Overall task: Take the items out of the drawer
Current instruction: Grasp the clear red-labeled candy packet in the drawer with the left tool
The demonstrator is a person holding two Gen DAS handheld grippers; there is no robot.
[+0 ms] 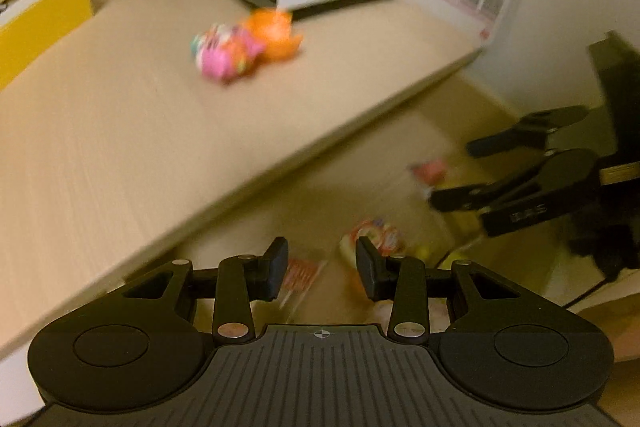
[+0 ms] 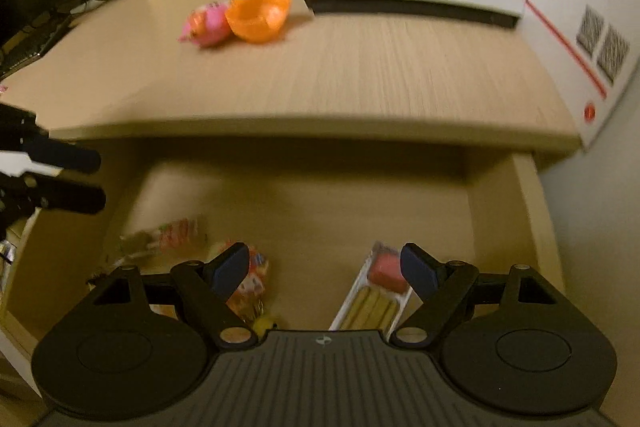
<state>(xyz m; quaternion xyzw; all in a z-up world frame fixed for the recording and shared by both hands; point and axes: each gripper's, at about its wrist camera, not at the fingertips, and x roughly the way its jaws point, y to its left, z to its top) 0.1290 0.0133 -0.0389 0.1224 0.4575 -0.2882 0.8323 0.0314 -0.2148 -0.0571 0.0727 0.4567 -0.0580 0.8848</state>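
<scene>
The right hand-held gripper (image 2: 323,273) hangs over the open drawer (image 2: 304,199) with its jaws spread wide and nothing between the pads. Just ahead of it, partly under its right finger, lies a long white tray (image 2: 372,301) holding tan sticks and a pink block (image 2: 386,273) at the far end. The left hand-held gripper (image 1: 322,267) also stands apart and empty — it hovers above a colourful snack packet (image 1: 376,237) on the drawer floor, with a flat red-striped packet (image 1: 300,275) just beside its left finger.

To do this step well, I judge each gripper should drop straight over one item and close across its narrow side, not its length. The white tray's long axis runs from near the camera away toward the drawer's back, leaning slightly right in the right wrist view, so the right jaws already straddle its short width. The packets are too blurred to tell their axes.

Beyond the drawer, the bench (image 2: 360,75) above carries an orange bowl (image 2: 258,15) touching a pink packet (image 2: 206,25), well apart from the drawer's contents — probably the place for items taken out.
</scene>
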